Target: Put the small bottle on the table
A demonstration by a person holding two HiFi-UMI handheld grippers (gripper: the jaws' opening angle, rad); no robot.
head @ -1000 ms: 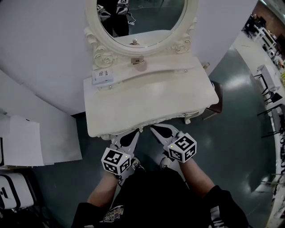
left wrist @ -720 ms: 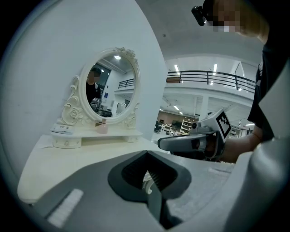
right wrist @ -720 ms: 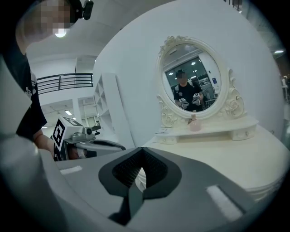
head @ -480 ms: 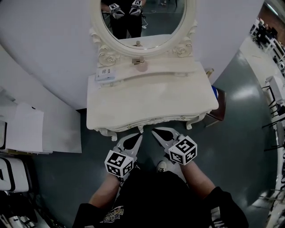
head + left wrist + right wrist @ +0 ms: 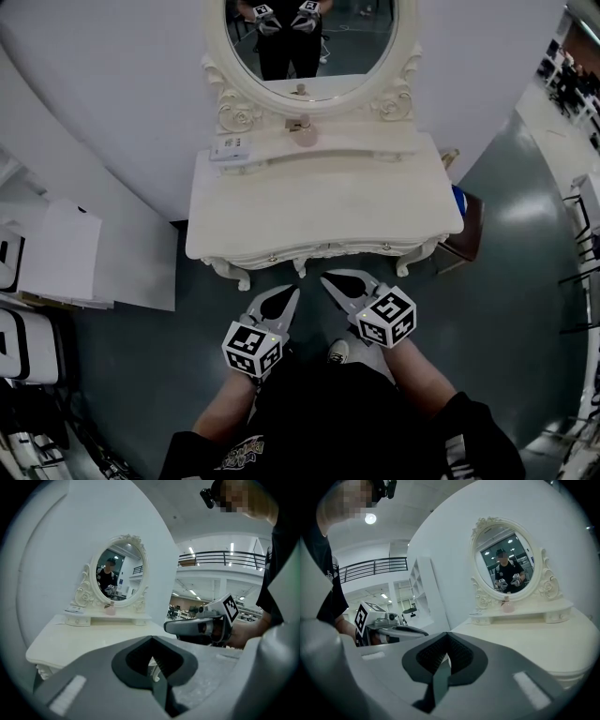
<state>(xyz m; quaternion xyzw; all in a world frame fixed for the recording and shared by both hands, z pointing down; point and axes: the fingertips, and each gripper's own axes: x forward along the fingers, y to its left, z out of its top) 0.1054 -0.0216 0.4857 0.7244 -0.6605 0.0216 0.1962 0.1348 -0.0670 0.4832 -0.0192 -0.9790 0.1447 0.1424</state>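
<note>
The left tool (image 5: 288, 293) and the right tool (image 5: 328, 279) are held side by side just short of the front edge of the cream desk (image 5: 319, 206). They point toward it with their tips angled slightly toward each other and are apart from it. Each tool's jaws are pressed together at the tips. Only the small hollow behind the pads is left open, and nothing is caught in either one. The small bottle (image 5: 302, 132), pale pink, stands upright well ahead of both tools at the far side of the desk. It sits on the raised shelf (image 5: 361, 141) directly under the oval mirror (image 5: 309, 37), roughly in line with the gap between the two tools. A flat white box (image 5: 234, 148) lies on the same shelf, ahead of the left tool and to the left of the bottle. The broad desk top between the tools and the shelf is bare. In the mirror the person shows as a reflection holding both tools up. The marker cube (image 5: 251, 349) of the left tool and that of the right sit at the near ends, with the person's forearms (image 5: 225, 408) behind them.
</note>
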